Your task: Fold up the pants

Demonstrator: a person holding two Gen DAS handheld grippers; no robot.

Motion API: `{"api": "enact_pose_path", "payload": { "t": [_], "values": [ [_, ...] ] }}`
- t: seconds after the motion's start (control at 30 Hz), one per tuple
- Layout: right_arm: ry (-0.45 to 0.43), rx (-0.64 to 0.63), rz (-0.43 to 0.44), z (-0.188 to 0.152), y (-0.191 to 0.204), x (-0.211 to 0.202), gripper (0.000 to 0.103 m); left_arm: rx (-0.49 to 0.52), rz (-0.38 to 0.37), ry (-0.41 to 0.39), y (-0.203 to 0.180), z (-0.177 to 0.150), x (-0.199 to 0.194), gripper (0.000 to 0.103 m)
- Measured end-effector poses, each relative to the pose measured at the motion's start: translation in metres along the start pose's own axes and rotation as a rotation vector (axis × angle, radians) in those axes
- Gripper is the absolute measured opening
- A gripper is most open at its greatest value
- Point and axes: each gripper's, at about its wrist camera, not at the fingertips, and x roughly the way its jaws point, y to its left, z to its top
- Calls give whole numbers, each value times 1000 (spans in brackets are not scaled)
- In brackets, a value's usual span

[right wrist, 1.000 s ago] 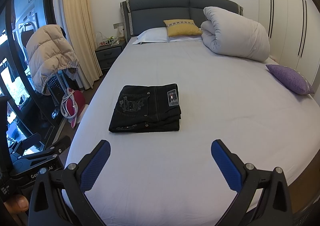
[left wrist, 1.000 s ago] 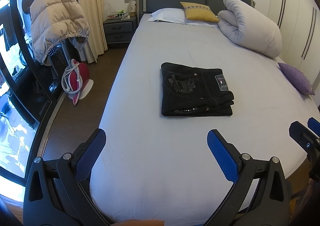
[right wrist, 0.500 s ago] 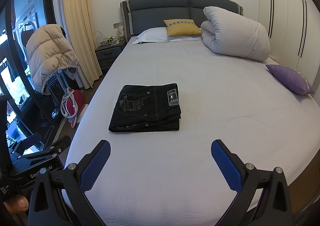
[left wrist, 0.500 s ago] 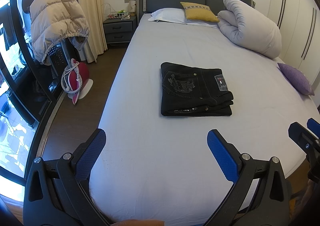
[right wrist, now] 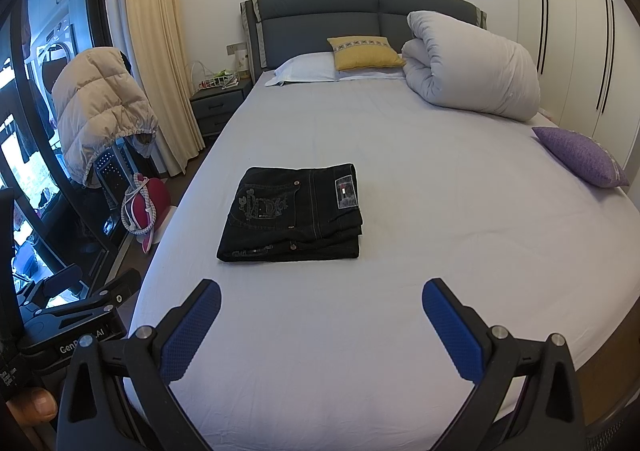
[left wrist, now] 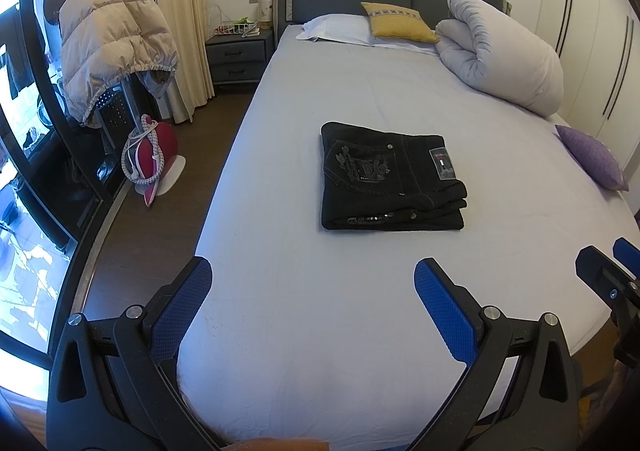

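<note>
Black pants (left wrist: 388, 177) lie folded into a compact rectangle in the middle of the white bed (left wrist: 360, 311), back pocket and label facing up. They also show in the right wrist view (right wrist: 294, 221). My left gripper (left wrist: 312, 291) is open and empty, held above the near end of the bed, well short of the pants. My right gripper (right wrist: 322, 311) is open and empty, also near the foot of the bed. Part of the right gripper shows at the right edge of the left wrist view (left wrist: 612, 275).
A rolled white duvet (left wrist: 500, 55), a yellow cushion (left wrist: 396, 21) and a white pillow (left wrist: 336, 27) lie at the headboard. A purple cushion (left wrist: 592, 157) lies at the right edge. A puffer jacket (left wrist: 112, 35) on a chair, a red bag (left wrist: 150, 149) and a nightstand (left wrist: 238, 59) stand left.
</note>
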Motion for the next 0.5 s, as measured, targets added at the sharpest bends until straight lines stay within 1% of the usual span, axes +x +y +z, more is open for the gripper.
{"api": "enact_pose_path", "payload": {
  "t": [0.27, 0.5],
  "values": [
    [5, 0, 3, -2, -1, 2, 103, -6, 4, 8, -2, -2, 0, 103],
    [15, -1, 7, -3, -4, 5, 103, 1, 22, -3, -3, -2, -2, 103]
  ]
}}
